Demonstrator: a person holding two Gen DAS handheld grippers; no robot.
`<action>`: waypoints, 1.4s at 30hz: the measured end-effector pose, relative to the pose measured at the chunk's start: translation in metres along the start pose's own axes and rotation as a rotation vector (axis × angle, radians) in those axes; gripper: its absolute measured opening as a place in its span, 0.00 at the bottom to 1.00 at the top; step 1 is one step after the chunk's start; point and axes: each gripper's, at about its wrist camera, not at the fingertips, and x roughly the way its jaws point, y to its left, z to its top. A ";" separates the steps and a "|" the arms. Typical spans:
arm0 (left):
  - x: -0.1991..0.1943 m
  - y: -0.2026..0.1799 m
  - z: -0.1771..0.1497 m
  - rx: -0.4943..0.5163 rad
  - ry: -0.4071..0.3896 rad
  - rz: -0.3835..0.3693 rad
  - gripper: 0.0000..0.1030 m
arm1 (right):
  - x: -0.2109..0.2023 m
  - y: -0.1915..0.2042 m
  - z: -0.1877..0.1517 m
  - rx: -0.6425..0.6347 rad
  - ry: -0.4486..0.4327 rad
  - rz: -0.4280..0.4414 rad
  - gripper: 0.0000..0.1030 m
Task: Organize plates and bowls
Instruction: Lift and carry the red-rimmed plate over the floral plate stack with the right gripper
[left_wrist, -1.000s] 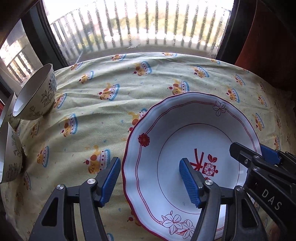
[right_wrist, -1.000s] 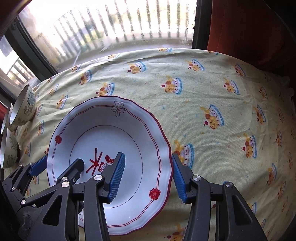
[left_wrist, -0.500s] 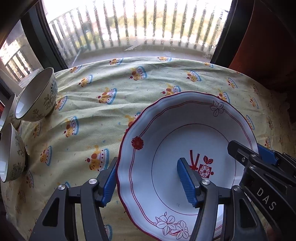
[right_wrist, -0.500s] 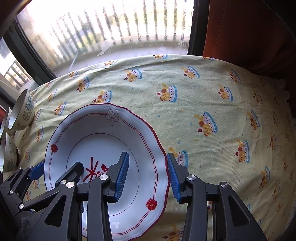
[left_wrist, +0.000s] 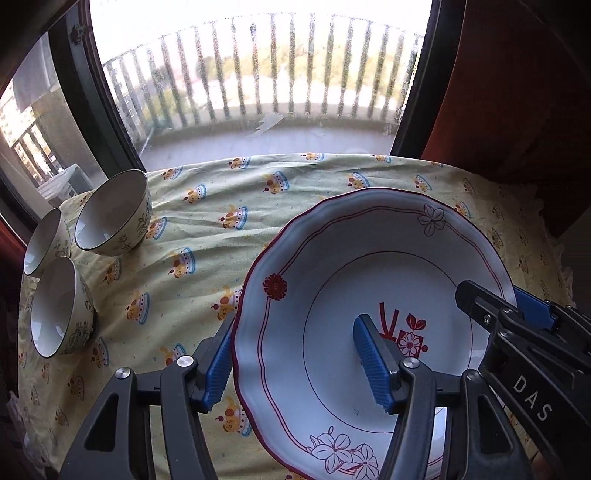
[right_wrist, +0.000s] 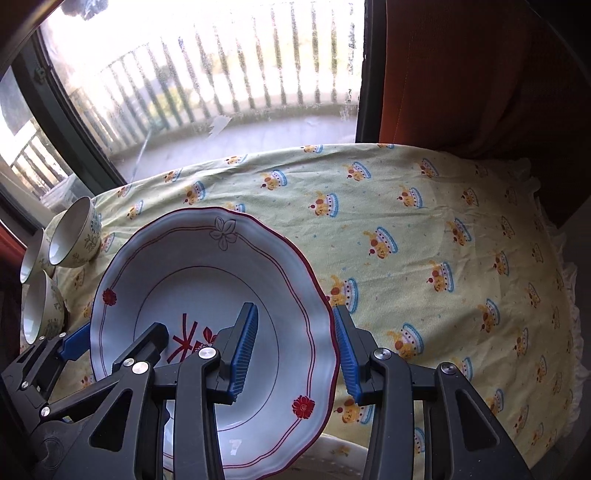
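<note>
**A:** Plate (left_wrist: 369, 295) question: who's got it? From the left wrist cam the left tool (left_wrist: 295, 363) straddles the rim, one blue pad under the outside edge, the other inside the well, with a wide gap between them. Looks released to me, not pinching.

**B:** Same on the other side. The right tool (right_wrist: 293, 347) has one pad inside the plate (right_wrist: 184, 273) and one just outside the red rim, spread apart too. Can't tell if the outer pad touches the rim.

**A:** So it sits between both tools, over the near part of the bench (left_wrist: 221, 229) with the yellow cake-print cloth. It looks tilted, but I can't tell if it's resting on the cloth.

**B:** And three bowls (left_wrist: 110, 214) are clustered at the far left edge of the bench, well apart from the plate, two of them touching.
</note>
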 end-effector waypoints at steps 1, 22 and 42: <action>-0.004 0.000 -0.002 0.009 -0.008 -0.004 0.61 | -0.007 0.001 -0.003 0.006 -0.009 -0.008 0.44; -0.058 -0.023 -0.076 0.145 -0.013 -0.096 0.62 | -0.085 -0.010 -0.103 0.141 -0.043 -0.103 0.44; -0.034 -0.061 -0.120 0.040 0.096 -0.050 0.63 | -0.057 -0.052 -0.144 0.041 0.071 -0.055 0.44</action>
